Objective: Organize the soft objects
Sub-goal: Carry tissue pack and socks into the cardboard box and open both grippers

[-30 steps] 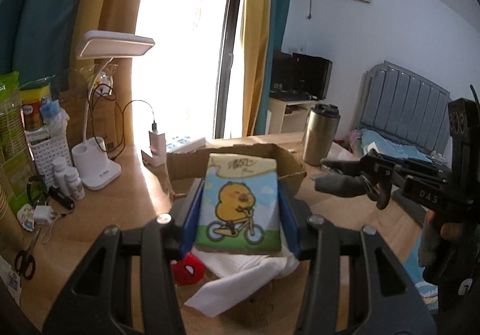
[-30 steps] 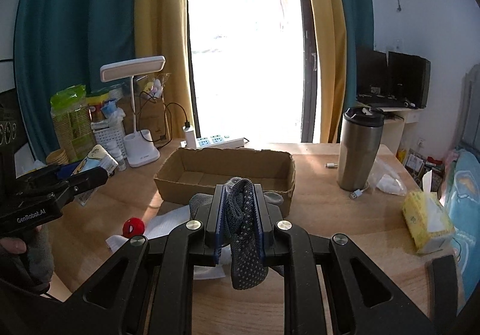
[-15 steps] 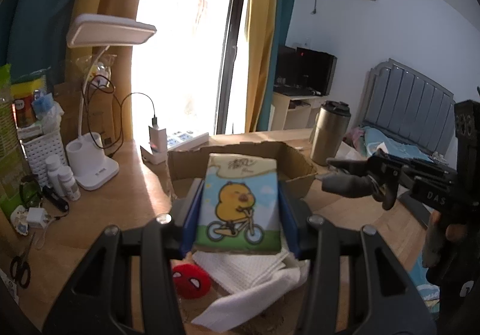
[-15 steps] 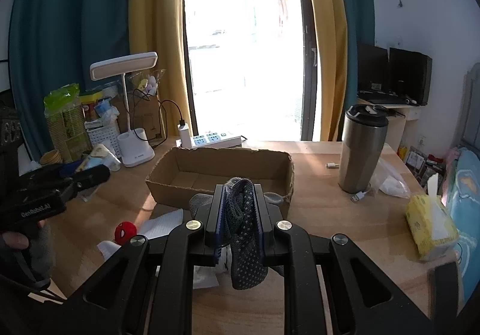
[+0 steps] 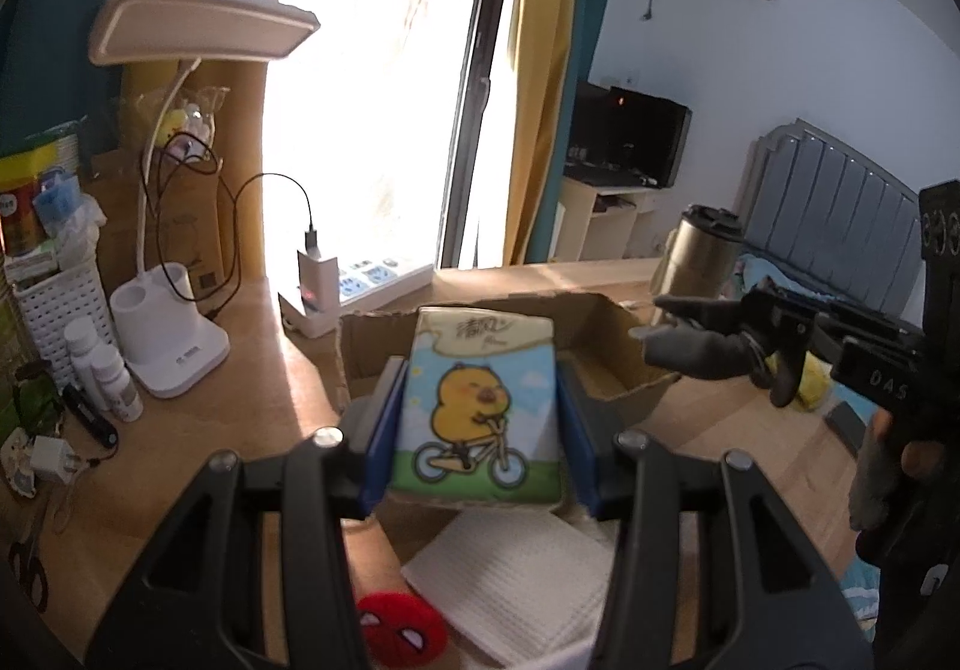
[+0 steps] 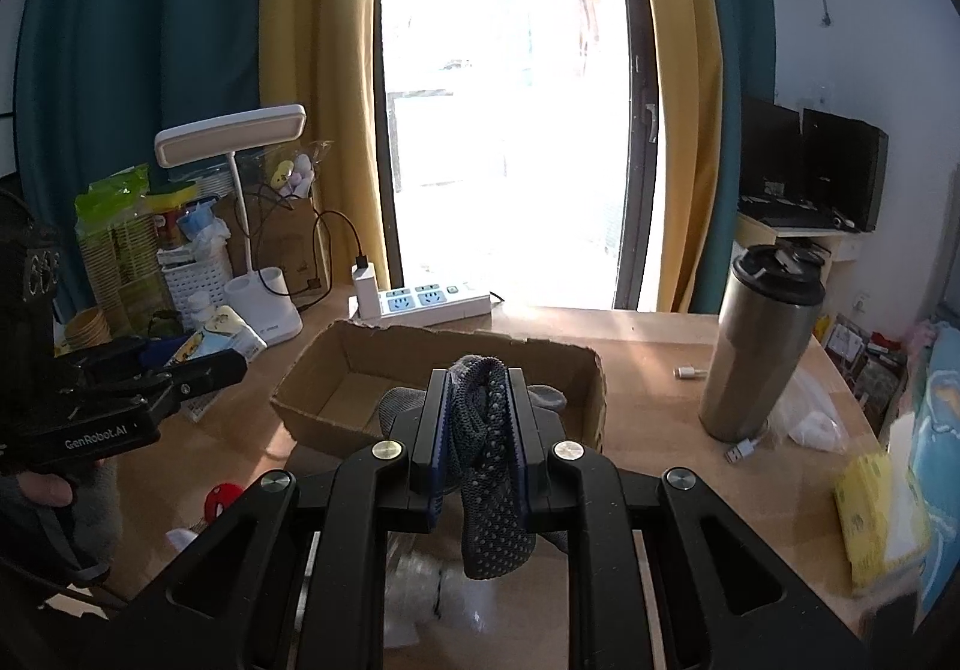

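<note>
Both grippers hold soft items beside cardboard box (image 6: 420,370), tumbler (image 6: 762,346) nearby.

Daylight floods in through the window (image 6: 510,99), which is blown out to white in both views. Sun patches fall on the desk (image 5: 264,388) near it. The room's sides stay dim. Fisheye bending curves the curtains (image 6: 312,87) and darkens the corners. The red toy (image 5: 401,629) looks blurred.
</note>
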{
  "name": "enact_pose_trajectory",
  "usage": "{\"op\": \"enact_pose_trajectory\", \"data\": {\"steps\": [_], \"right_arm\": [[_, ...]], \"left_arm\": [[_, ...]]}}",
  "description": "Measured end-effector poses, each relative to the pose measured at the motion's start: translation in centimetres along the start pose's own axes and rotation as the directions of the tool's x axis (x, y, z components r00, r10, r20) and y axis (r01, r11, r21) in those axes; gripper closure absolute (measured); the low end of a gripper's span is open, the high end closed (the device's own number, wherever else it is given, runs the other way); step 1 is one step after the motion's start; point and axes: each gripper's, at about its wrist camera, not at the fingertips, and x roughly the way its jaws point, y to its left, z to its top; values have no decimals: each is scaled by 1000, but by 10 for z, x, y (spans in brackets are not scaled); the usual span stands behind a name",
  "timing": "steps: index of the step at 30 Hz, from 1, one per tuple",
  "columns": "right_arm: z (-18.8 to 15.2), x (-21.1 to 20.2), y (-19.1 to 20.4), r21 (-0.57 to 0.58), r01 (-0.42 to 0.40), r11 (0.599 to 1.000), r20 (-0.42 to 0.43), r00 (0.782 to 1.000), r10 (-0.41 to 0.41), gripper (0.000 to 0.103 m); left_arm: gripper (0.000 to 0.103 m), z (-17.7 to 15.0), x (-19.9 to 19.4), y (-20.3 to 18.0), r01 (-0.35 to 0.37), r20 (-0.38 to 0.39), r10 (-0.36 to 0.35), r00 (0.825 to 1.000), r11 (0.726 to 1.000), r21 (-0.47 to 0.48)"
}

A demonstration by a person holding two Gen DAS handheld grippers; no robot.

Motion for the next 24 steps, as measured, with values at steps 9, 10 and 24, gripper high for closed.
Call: {"op": "enact_pose_trajectory", "data": {"steps": [9,10,24], "right_arm": [[9,33,-11,2,-18,1000,-13,1000,18,85],[9,36,-11,3,-20,1000,-14,1000,20,85],[6,94,-28,32,-56,998,-73,996,59,85]], "left_arm": [[54,9,38,8,4,-45,-4,999,1000,-14],[54,9,42,9,3,-49,-4,999,1000,-13],[54,4,93,15,-16,-139,18,990,1000,16]]}}
